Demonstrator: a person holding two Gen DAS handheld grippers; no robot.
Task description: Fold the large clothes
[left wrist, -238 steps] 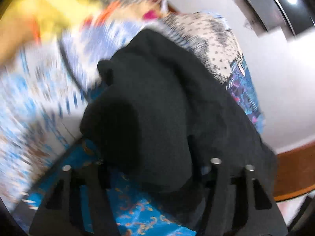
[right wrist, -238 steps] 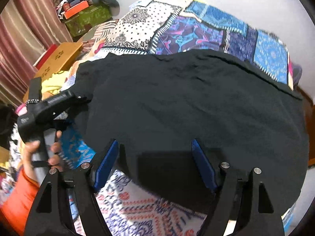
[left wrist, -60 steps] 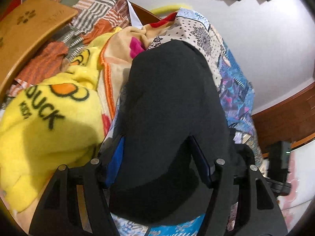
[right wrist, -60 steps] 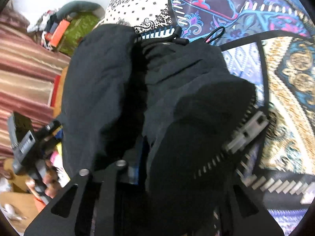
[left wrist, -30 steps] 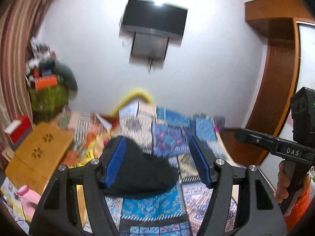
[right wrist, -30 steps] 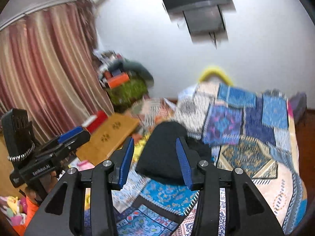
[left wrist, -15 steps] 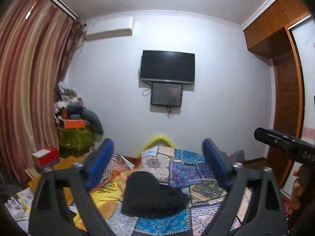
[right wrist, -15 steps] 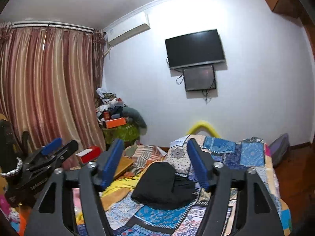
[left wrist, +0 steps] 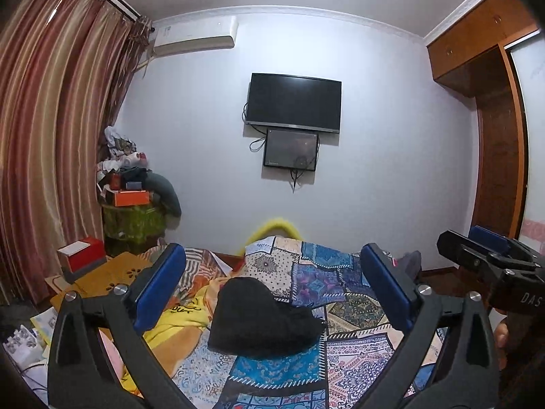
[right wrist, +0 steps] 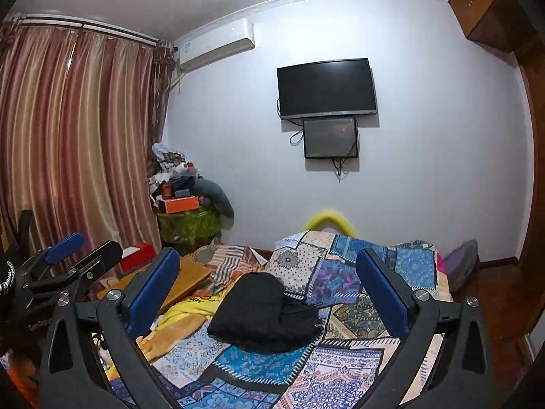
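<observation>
A: As it lies now, the black garment [left wrist: 260, 320] is a folded bundle on the patchwork bedspread [left wrist: 327, 283]. Long axis runs roughly left-right across the bed, in both views. A rounded hump sits at its far left, a lower crumpled end points right.

B: Look of it?

A: Plain black, matte, thick. The hump is smooth, the right part creased; a small bit sticks out at the right edge [right wrist: 318, 323]. I can't tell what that bit is. A yellow blanket [left wrist: 177, 320] touches its left side.

B: Grippers?

A: Left gripper [left wrist: 272, 289] has its jaws spread wide, nothing between them. Right gripper [right wrist: 269, 293] the same. Both are held well back from the bed, apart from the garment.

B: Versus two seconds ago?

A: Back then both were right down on the cloth, the right one buried in it. Since then both have pulled away and widened. The bundle has kept its shape since half a second ago. The TV [left wrist: 293, 102] and curtains [right wrist: 78, 143] are now in view.
</observation>
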